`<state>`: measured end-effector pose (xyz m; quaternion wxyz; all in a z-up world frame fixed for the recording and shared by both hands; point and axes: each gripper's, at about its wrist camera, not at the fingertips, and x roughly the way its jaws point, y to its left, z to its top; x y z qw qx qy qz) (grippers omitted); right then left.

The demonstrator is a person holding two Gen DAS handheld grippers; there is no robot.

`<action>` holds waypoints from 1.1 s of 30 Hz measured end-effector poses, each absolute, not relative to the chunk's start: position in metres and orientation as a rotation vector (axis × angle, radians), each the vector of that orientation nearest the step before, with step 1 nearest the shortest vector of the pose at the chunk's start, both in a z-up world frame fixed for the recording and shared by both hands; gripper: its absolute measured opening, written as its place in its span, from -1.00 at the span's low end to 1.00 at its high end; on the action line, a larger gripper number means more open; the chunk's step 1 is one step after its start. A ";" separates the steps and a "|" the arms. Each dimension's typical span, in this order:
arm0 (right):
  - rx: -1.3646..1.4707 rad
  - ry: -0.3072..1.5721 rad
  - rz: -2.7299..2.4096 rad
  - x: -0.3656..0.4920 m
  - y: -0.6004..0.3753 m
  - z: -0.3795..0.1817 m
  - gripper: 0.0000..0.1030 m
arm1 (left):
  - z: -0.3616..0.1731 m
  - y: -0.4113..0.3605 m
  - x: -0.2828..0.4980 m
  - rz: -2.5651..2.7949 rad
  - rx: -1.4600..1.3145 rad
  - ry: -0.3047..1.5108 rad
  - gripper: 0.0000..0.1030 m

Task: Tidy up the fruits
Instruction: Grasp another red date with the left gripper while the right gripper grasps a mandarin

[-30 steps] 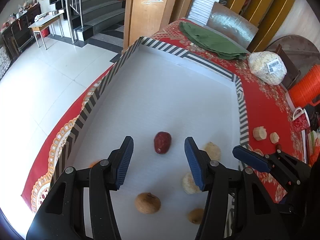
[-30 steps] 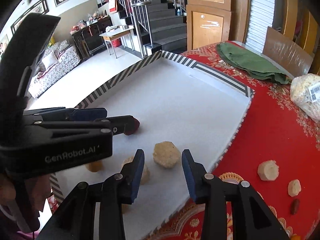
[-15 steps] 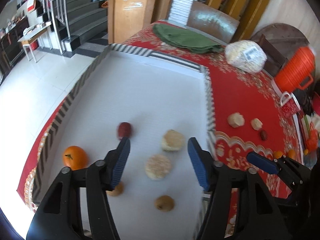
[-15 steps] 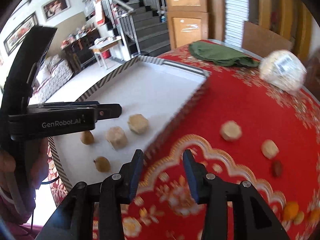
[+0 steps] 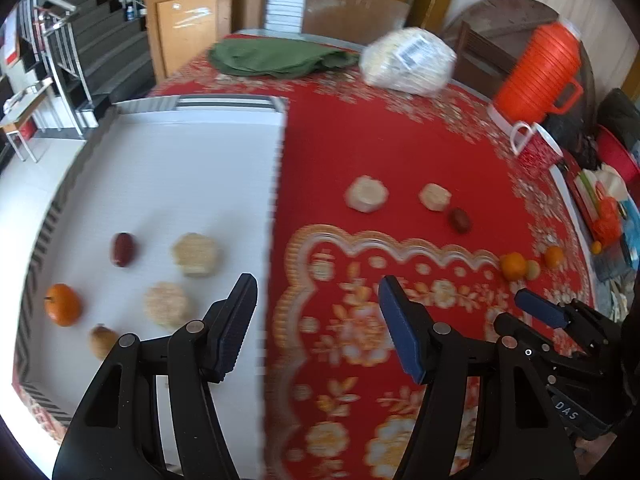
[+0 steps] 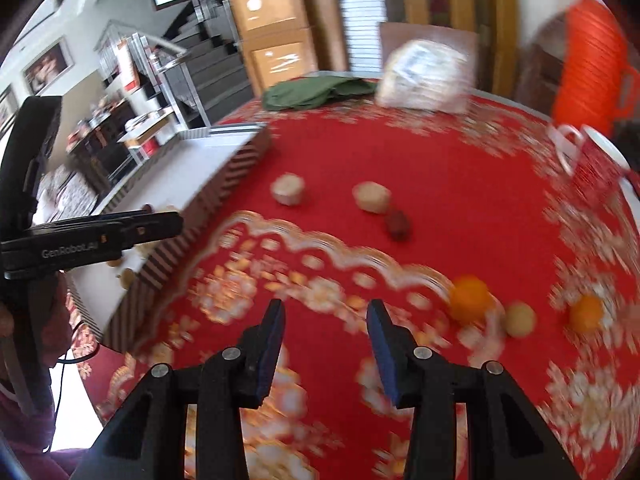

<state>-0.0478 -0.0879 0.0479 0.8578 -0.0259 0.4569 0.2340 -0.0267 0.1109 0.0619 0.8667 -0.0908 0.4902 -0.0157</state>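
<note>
Red tablecloth (image 6: 460,208), orange (image 6: 470,298) beyond right tool (image 6: 326,354)

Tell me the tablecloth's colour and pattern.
Red tablecloth with gold-and-white floral print, clearest in the left wrist view.

I am in the living area of a home. Under me a round table wears a red cloth with gold flowers (image 5: 400,128). A grey tiled staircase with a steel handrail (image 5: 80,40) climbs at the back, beside plain wooden cabinet doors (image 5: 188,28). Framed pictures (image 6: 46,65) hang on the wall, and an orange ribbed plastic thermos jug (image 5: 540,72) stands near a mug.
</note>
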 end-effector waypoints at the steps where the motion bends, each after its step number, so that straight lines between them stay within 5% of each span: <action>1: -0.046 0.960 0.483 -0.049 -0.095 0.047 -0.20 | 0.062 0.105 -0.025 -0.041 -0.189 1.029 0.23; 29: 0.057 0.974 0.460 -0.040 -0.172 0.022 -0.19 | 0.020 -0.029 0.085 -0.099 -0.229 1.178 0.22; 33: 0.054 0.990 0.458 -0.036 -0.172 0.019 -0.19 | 0.020 -0.030 0.084 -0.089 -0.181 1.155 -0.58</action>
